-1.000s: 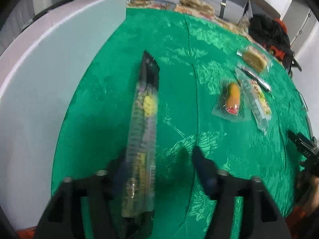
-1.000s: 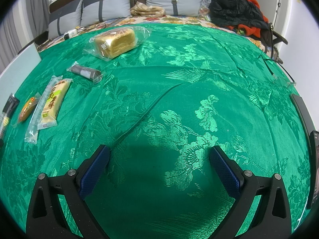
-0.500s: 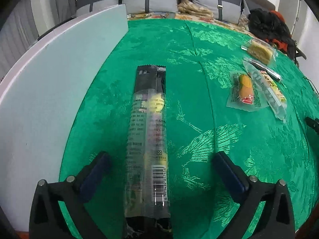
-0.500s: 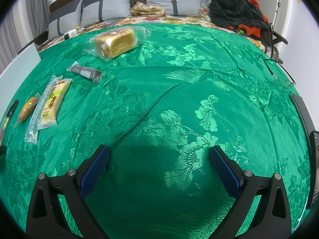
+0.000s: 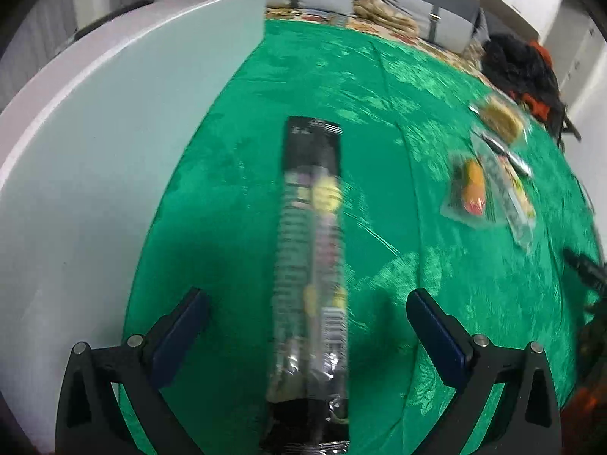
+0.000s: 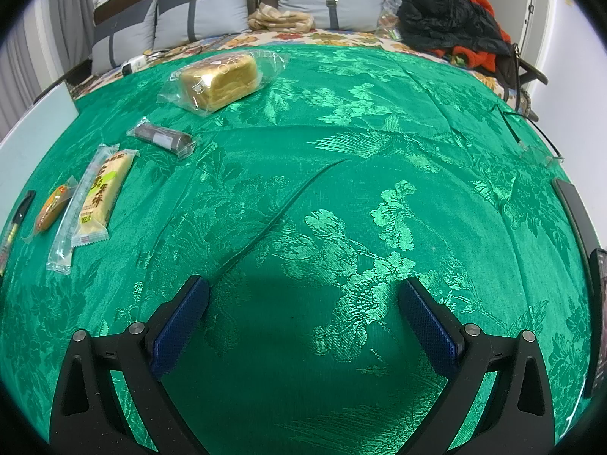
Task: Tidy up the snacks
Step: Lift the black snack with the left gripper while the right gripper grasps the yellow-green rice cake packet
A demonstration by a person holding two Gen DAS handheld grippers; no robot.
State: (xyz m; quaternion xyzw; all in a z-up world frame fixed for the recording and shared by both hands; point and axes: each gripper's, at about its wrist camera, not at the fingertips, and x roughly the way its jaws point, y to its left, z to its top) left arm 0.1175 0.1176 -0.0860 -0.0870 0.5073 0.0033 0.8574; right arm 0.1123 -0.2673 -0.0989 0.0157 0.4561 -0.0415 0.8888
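A long black-and-clear snack pack (image 5: 311, 258) lies flat on the green cloth, lengthwise between the wide jaws of my left gripper (image 5: 305, 305), which is open and does not touch it. My right gripper (image 6: 301, 299) is open over bare cloth with nothing between its fingers. In the right wrist view a bagged loaf (image 6: 220, 80), a dark wrapped bar (image 6: 163, 137), a yellow cake pack (image 6: 100, 197), a clear stick pack (image 6: 74, 212) and a small orange snack (image 6: 51, 210) lie to the left. The same group (image 5: 489, 185) shows at the right of the left wrist view.
A pale board (image 5: 98, 174) stands along the left edge of the green cloth (image 6: 341, 144). Pillows (image 6: 212, 11) and a black-and-orange pile of clothes (image 6: 451, 22) lie at the far end. Dark devices (image 6: 576, 223) sit at the right edge.
My left gripper has opened and let go of the long snack pack, which now lies flat on the cloth. The left view has shifted slightly. My right gripper has stayed still.
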